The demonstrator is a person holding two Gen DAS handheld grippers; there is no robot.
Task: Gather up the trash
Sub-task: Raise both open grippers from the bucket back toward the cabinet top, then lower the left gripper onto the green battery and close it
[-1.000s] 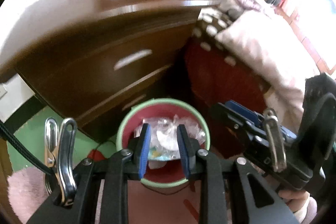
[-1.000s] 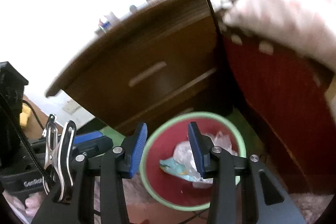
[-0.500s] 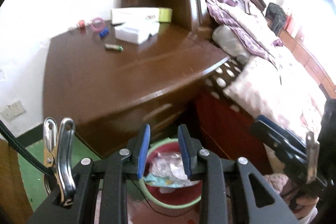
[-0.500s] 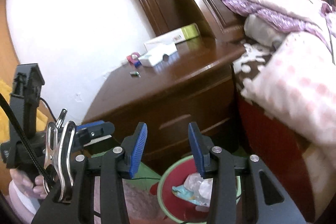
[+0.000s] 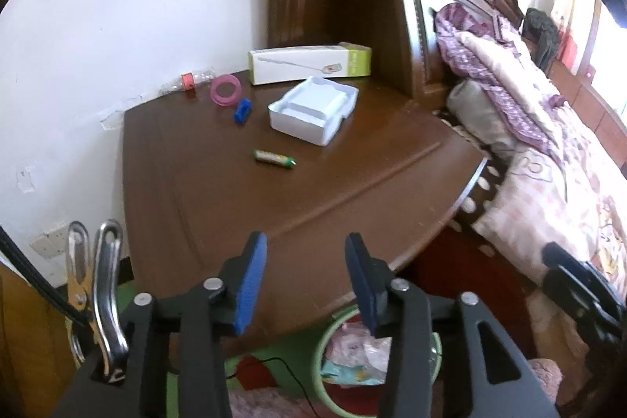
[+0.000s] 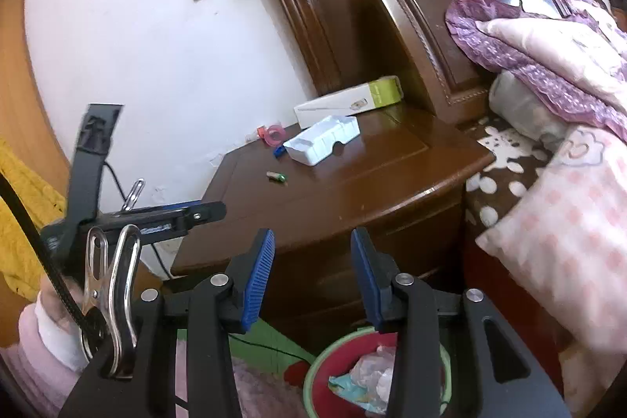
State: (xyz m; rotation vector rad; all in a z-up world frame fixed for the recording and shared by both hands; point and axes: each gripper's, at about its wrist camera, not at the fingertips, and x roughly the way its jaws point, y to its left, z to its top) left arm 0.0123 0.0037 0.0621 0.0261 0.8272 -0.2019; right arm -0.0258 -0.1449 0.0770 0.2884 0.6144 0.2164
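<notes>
With both the left tongs (image 5: 303, 279) (jaws just opening) and right tongs (image 6: 311, 275) parted and empty, the small green tube (image 5: 273, 158) mid-desk (image 5: 243, 206), front of the white tray (image 5: 313, 110), may roll away if nudged.

nightstand (image 5: 313, 183): dark brown wood
tray (image 5: 313, 108): white
long box (image 5: 309, 64): white, lime-green end
ring (image 5: 225, 89): pink
clip (image 5: 242, 110): blue
small tube (image 5: 274, 157): green and yellow
bin (image 6: 319, 375): red inside, pale green rim
quilt (image 6: 568, 261): pale pink, pink dots
blanket (image 6: 529, 65): purple print
gripper pads (image 6: 258, 277): blue, black arms
wall (image 5: 117, 6): white
</notes>
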